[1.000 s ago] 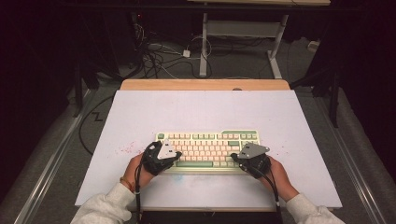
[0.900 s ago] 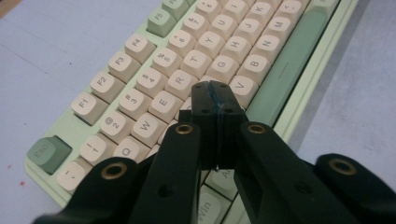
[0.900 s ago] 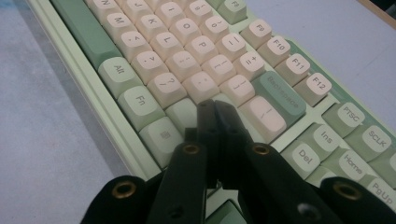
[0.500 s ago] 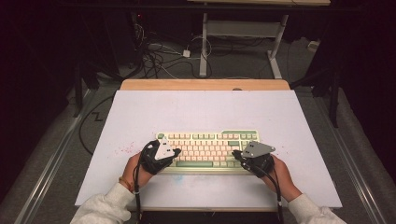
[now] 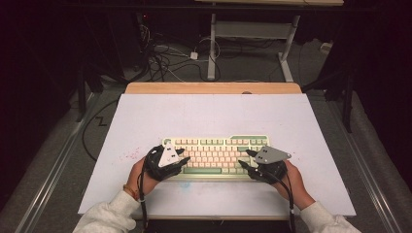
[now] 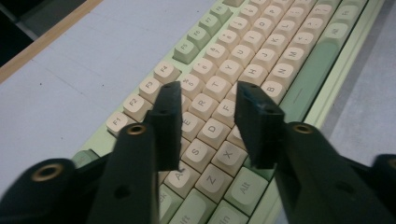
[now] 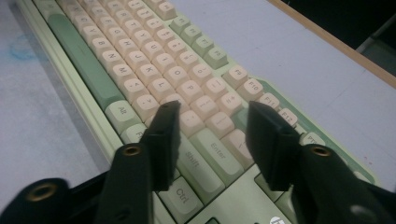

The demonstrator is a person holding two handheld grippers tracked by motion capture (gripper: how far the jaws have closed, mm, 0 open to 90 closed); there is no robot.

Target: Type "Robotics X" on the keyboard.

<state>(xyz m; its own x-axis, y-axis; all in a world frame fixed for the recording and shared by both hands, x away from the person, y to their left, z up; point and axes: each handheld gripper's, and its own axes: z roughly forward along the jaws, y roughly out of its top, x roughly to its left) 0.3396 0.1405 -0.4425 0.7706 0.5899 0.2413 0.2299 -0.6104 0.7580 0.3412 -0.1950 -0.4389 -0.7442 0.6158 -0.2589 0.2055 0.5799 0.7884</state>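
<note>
Keyboard (image 5: 216, 156) lay near front edge of table (image 5: 214, 111). Left gripper (image 6: 208, 100) and right gripper (image 7: 212, 119) poised over opposite ends, jaws just opened, parted, gripping nothing. Best approach probably: grip both ends evenly, keep keyboard level.

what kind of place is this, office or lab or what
Most likely a lab or workshop bench set up for recording, not an ordinary office. A white board covers the wooden table, bearing just a green and cream keyboard. Behind it, loose cables sprawl on a grey floor beside a metal desk frame in a dark room.
</note>
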